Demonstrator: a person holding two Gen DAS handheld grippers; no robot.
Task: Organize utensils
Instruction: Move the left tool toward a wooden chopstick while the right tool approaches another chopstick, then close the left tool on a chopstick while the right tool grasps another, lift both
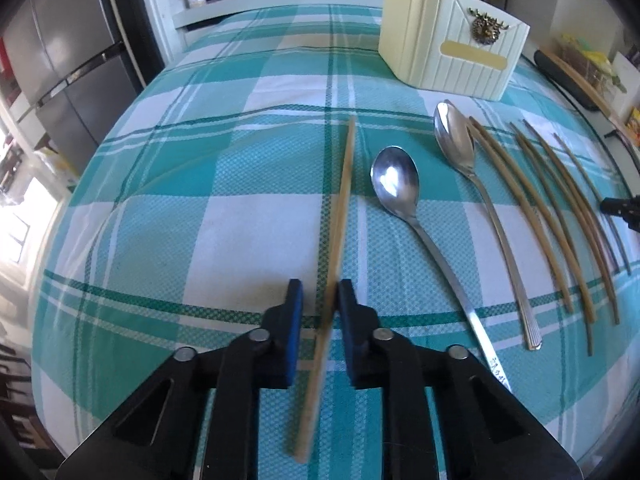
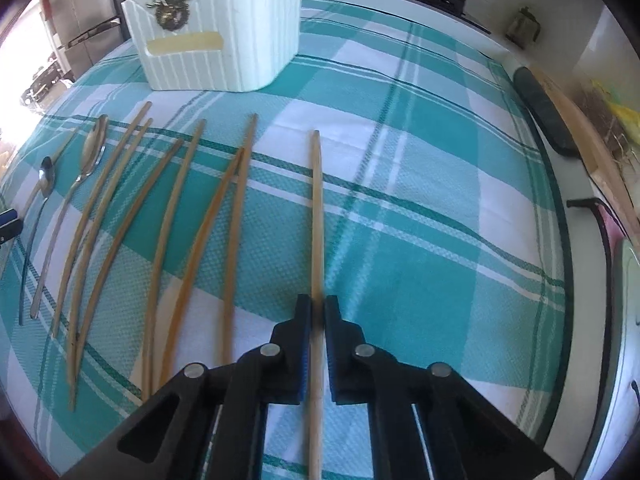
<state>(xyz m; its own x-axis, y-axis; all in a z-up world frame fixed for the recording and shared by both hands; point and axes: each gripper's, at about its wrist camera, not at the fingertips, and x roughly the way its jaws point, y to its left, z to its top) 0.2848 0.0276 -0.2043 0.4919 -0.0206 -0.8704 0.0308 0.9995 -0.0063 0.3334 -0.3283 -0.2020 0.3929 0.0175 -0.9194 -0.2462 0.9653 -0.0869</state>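
The left gripper (image 1: 319,292) has its fingers parted around a chopstick (image 1: 340,216) at frame centre, only one pad touching it. The right gripper (image 2: 317,308) pinches another chopstick (image 2: 317,216). The cream holder (image 1: 448,48) stands upper right on the counter (image 1: 200,200).

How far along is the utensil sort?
Early. Nothing visibly in the cream holder; its inside is hidden. In hand: the left gripper is around one chopstick, and the right gripper is shut on another chopstick. Left: two spoons and the loose chopsticks on the tablecloth.
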